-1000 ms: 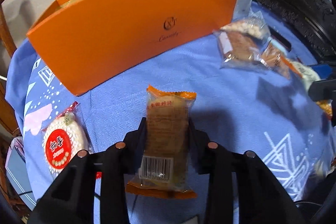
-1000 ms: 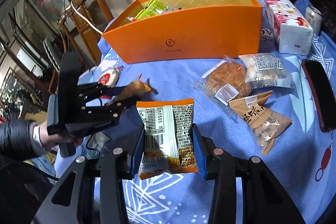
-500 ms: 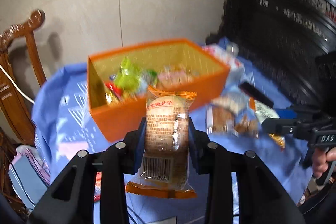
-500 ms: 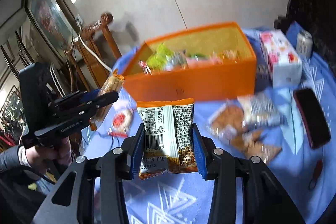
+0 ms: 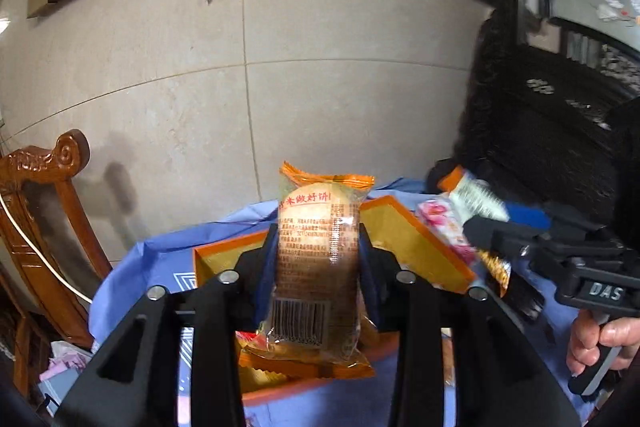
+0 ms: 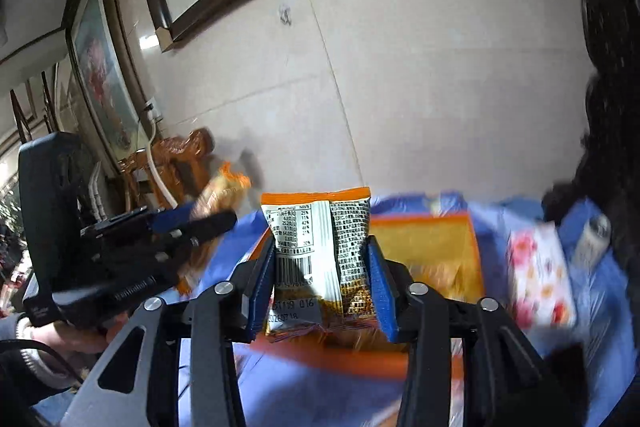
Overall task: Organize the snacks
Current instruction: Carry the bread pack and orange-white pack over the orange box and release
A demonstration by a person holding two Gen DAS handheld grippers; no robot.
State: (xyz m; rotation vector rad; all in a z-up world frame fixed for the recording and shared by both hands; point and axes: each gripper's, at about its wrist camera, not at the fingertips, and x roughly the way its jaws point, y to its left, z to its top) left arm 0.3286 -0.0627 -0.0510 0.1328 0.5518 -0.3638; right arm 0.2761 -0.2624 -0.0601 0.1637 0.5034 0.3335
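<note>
1. Between the left claw [image 5: 318, 259] fingers in the left wrist view: a clear-wrapped biscuit pack [image 5: 318, 259] with orange ends, upright, barcode end toward the camera. Jaws have just been opening. Gaps show between the blue pads and the wrapper on both sides, so the pads no longer press it; the pack sits loose between them.
2. Below and behind it: the orange box [image 5: 420, 239], open top, yellow lining. It stands on the blue cloth of the counter [image 5: 160, 259]. More wrapped snacks lie in the box under the pack, mostly hidden.
3. Right edge of the same view: the right claw [image 5: 480, 211] comes in over the far right corner of the box, carrying an orange-and-white snack bag [image 5: 476, 193], blurred. A hand [image 5: 600, 343] grips its handle. A floral tissue pack [image 5: 444, 223] sits just past the box.
4. Left of frame: a carved wooden chair [image 5: 44, 179] against the tiled wall.
5. Over the box in the right wrist view: the snack bag [image 6: 320, 247] stands upright between the right claw [image 6: 322, 279] pads, back panel and barcode facing the camera. Jaws have just been opening. The left pad shows a gap; the right side is too close to call.
6. Orange box [image 6: 432, 247] directly below and behind, motion-blurred.
7. Left side: the left claw [image 6: 216, 215] with the biscuit pack [image 6: 220, 191], blurred. Right side: tissue pack [image 6: 540, 275] and a can [image 6: 596, 235] on the counter [image 6: 320, 395].
</note>
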